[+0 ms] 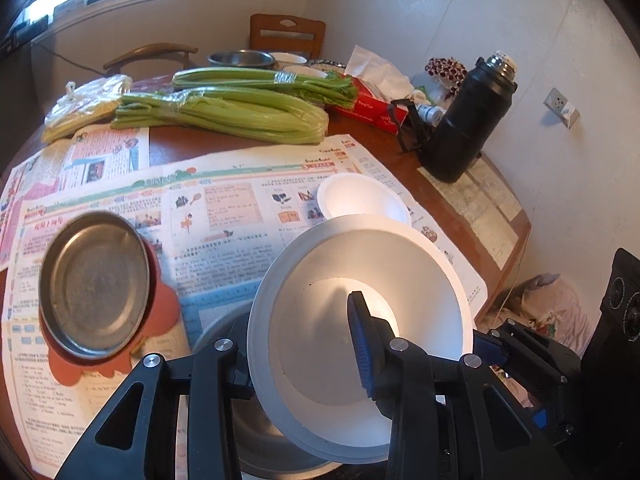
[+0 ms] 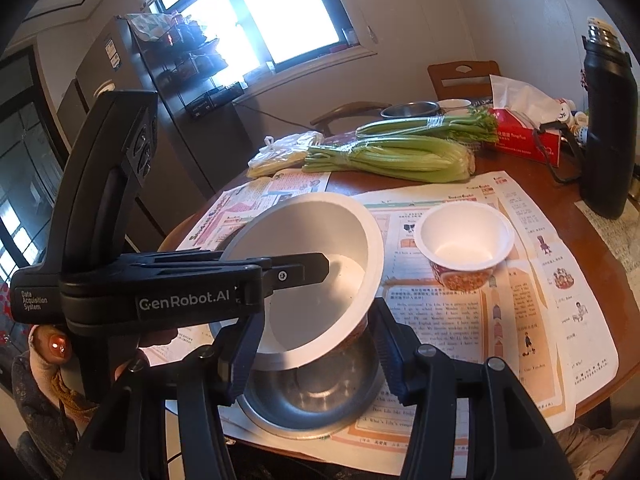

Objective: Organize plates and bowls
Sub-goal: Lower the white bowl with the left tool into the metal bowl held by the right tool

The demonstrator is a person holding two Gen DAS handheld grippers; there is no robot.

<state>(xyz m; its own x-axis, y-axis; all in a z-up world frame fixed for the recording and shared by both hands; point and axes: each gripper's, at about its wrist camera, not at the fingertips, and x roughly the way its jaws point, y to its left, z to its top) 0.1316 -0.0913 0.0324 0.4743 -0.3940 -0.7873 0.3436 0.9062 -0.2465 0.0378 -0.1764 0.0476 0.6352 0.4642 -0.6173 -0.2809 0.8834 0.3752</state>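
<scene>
One rim pinch by the left gripper (image 1: 308, 344) holds the tilted white bowl (image 1: 360, 320) above the steel bowl (image 2: 312, 396) at frame bottom, so it could slip; the right gripper (image 2: 312, 360) gapes empty.

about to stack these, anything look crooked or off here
The large white bowl is steeply tilted, pinched at its rim by the left gripper above the steel bowl, not nested. Nothing spilled.

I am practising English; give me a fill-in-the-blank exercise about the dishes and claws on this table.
The left claw grips the large ___ bowl by its rim.
The right claw is ___.
The metal plate lies on an ___ mat.
Missing words: white, open, orange.
</scene>
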